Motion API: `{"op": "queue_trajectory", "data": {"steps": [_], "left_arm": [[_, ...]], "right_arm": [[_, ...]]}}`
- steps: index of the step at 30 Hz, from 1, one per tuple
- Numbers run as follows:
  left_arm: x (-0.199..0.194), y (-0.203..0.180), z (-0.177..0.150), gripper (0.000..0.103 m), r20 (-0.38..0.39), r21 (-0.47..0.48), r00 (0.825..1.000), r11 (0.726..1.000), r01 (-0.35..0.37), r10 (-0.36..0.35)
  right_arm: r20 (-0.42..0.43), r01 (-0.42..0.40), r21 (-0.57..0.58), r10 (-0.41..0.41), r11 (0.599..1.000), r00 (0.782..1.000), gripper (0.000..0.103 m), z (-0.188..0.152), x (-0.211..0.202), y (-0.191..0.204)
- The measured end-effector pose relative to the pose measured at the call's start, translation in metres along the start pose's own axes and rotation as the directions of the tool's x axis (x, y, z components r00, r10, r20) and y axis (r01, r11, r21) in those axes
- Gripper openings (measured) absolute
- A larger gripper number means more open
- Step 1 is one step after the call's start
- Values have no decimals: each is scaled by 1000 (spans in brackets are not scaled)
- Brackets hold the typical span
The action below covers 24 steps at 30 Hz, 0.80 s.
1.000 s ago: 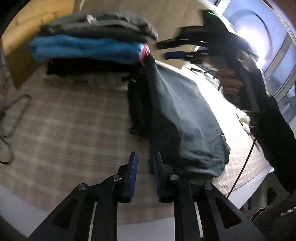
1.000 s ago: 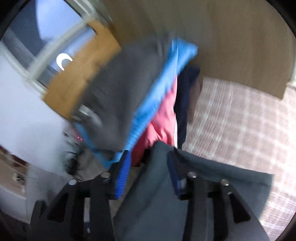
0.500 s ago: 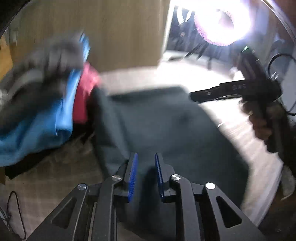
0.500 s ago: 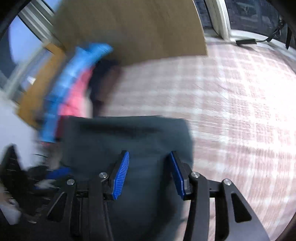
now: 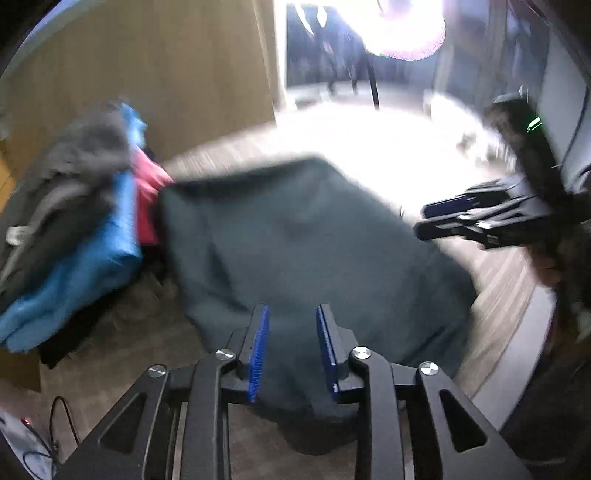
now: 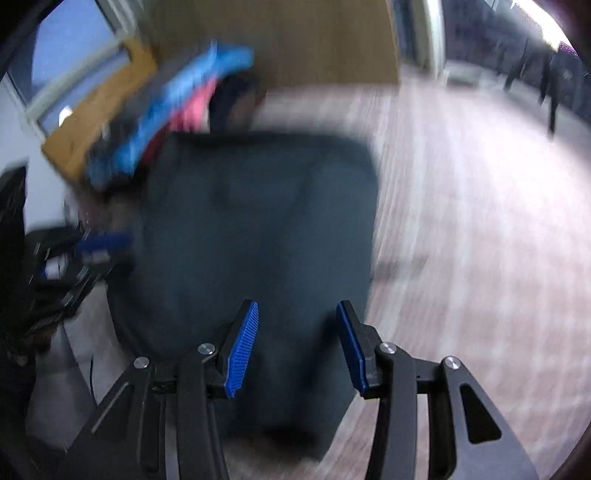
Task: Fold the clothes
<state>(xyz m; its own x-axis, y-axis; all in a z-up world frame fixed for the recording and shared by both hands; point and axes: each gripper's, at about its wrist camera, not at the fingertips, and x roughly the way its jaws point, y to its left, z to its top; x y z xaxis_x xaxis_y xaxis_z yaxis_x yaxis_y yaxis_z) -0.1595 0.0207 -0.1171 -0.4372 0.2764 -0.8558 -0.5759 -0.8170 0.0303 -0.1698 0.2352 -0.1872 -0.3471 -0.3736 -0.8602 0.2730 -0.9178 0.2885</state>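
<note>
A folded dark teal garment (image 5: pixel 306 243) lies on the plaid-covered table (image 6: pixel 461 229); it also shows in the right wrist view (image 6: pixel 258 221). My left gripper (image 5: pixel 291 314) is open and empty above the garment's near edge. My right gripper (image 6: pixel 297 310) is open and empty over the garment's near end. The right gripper (image 5: pixel 439 218) also shows at the right of the left wrist view, beside the garment. Both views are blurred by motion.
A stack of folded clothes (image 5: pixel 74 221), grey on top, then blue, red and black, stands against the garment's far left side; it also shows in the right wrist view (image 6: pixel 166 110). A wooden panel (image 5: pixel 166 74) rises behind. A bright lamp (image 5: pixel 406 29) glares at the back.
Both grippers have swung round over the teal garment. The left jaws have opened wider. The right gripper has dropped from near the stack to the garment's right side.
</note>
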Motion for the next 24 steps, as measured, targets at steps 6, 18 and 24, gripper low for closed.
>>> {"op": "queue_trajectory", "data": {"steps": [6, 18, 24], "left_arm": [[-4, 23, 6, 34, 6, -123, 998, 990, -62, 64], [36, 82, 21, 50, -87, -489, 995, 867, -90, 54], [51, 89, 4, 74, -144, -464, 989, 880, -104, 40]], "right_arm": [[56, -23, 51, 20, 998, 998, 46, 11, -29, -29], [29, -76, 91, 74, 993, 997, 56, 75, 20, -80], [12, -153, 33, 153, 988, 988, 59, 81, 32, -76]]}}
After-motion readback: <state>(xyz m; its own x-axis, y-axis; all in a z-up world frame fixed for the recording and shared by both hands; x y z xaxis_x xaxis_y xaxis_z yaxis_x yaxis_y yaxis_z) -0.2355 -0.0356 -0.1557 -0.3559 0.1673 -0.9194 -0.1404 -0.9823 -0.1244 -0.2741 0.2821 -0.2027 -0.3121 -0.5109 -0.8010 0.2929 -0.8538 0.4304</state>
